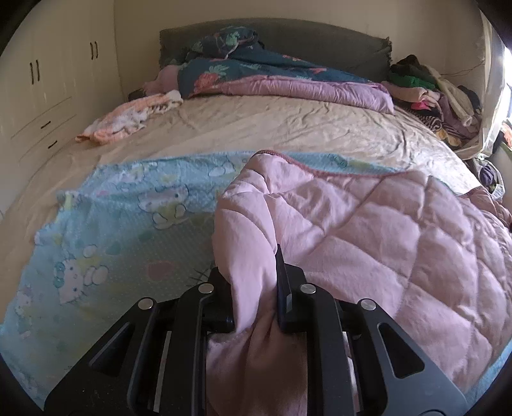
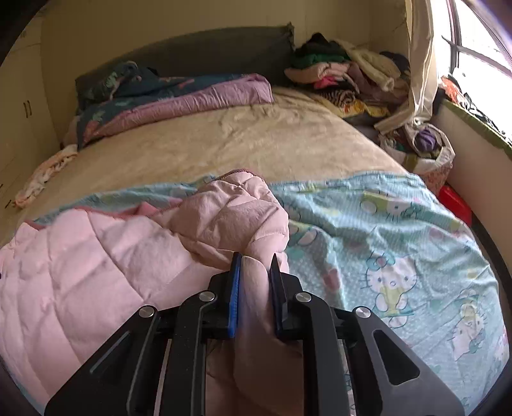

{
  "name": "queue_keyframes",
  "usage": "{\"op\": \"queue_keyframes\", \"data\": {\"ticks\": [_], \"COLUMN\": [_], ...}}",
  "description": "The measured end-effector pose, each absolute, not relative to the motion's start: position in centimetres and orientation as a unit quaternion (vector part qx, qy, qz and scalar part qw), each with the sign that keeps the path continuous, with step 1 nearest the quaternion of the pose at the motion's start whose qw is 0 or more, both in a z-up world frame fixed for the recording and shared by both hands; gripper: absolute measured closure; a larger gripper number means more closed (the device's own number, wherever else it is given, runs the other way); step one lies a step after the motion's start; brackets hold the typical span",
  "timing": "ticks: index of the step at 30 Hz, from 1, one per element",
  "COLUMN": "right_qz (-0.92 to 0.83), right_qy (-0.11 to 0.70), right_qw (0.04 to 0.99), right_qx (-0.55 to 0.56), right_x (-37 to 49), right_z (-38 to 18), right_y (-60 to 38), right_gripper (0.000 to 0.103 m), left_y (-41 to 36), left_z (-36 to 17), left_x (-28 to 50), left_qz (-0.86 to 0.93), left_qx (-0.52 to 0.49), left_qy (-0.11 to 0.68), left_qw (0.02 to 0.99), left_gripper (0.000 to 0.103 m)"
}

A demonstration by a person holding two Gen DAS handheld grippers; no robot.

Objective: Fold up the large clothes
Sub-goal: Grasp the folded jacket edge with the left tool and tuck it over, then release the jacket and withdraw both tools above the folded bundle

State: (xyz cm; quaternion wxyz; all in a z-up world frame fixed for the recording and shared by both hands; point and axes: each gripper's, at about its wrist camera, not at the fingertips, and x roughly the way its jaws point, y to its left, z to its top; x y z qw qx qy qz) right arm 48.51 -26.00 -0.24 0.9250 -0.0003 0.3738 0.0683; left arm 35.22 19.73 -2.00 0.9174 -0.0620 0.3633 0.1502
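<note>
Ahead of my fingers I see a bed (image 1: 272, 128) with a dark headboard (image 1: 288, 35) against a cream wall (image 2: 192, 16). Far left stands a white wardrobe (image 1: 48, 80); far right, daylight pours through a window (image 2: 473, 38) with a pale curtain (image 2: 419, 64).
</note>
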Motion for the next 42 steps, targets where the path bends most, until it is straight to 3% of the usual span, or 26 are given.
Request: {"op": "queue_keyframes", "data": {"ticks": [8,11,14,17,19,24,28,30,42], "right_qz": [0.064,0.063,0.059,0.053,0.05,0.08,0.106,0.119,0.126], "right_qy": [0.391,0.396,0.4,0.404,0.401,0.38,0.357,0.349,0.297], "right_qw": [0.918,0.916,0.914,0.913,0.915,0.921,0.927,0.929,0.946], "right_qx": [-0.012,-0.012,-0.015,-0.005,0.009,0.03,0.037,0.042,0.034], "right_x": [49.0,48.9,48.3,47.8,46.9,44.1,41.4,40.1,32.7], "right_z": [-3.0,-3.4,-3.4,-3.0,-2.5,-0.3,2.0,3.1,8.0], "right_y": [-25.7,-25.8,-26.0,-26.6,-27.2,-27.7,-27.5,-27.4,-27.6], "right_gripper": [0.087,0.081,0.067,0.04,0.024,0.008,0.005,0.005,0.004], "left_y": [20.2,20.2,20.4,20.7,20.8,20.3,19.7,19.4,17.3], "left_z": [-3.4,-3.4,-3.3,-2.9,-2.6,-0.9,0.6,1.6,5.1], "left_x": [35.7,35.7,35.4,34.9,34.5,32.9,31.4,30.4,25.0], "left_qz": [0.154,0.155,0.159,0.161,0.163,0.161,0.156,0.148,0.131], "left_qx": [-0.075,-0.076,-0.077,-0.08,-0.081,-0.085,-0.086,-0.095,-0.112], "left_qy": [0.368,0.368,0.369,0.371,0.372,0.361,0.351,0.346,0.323], "left_qw": [0.914,0.914,0.913,0.911,0.91,0.914,0.919,0.921,0.931], "left_gripper": [0.088,0.085,0.079,0.074,0.065,0.039,0.027,0.011,0.01]}}
